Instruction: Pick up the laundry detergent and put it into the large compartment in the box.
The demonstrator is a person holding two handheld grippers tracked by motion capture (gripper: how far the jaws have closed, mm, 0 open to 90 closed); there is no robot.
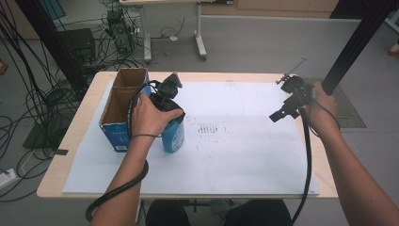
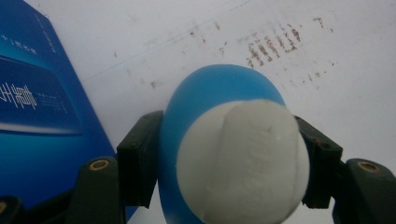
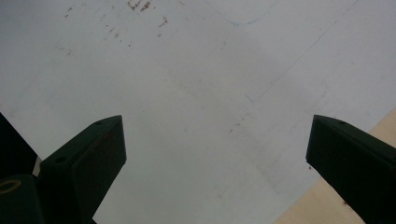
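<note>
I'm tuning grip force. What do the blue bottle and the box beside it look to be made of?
Bottle: likely plastic, smooth matte blue body with a white cap. Box: cardboard, raw brown inside, glossy blue print outside. The left gripper clamps the bottle.

Bottle beside the box, my two grippers well apart

I see the bottle (image 1: pixel 173 135) standing on the paper sheet (image 1: pixel 235 155), just right of the box (image 1: pixel 123 106); my right gripper (image 1: pixel 277 115) hangs far right.
</note>
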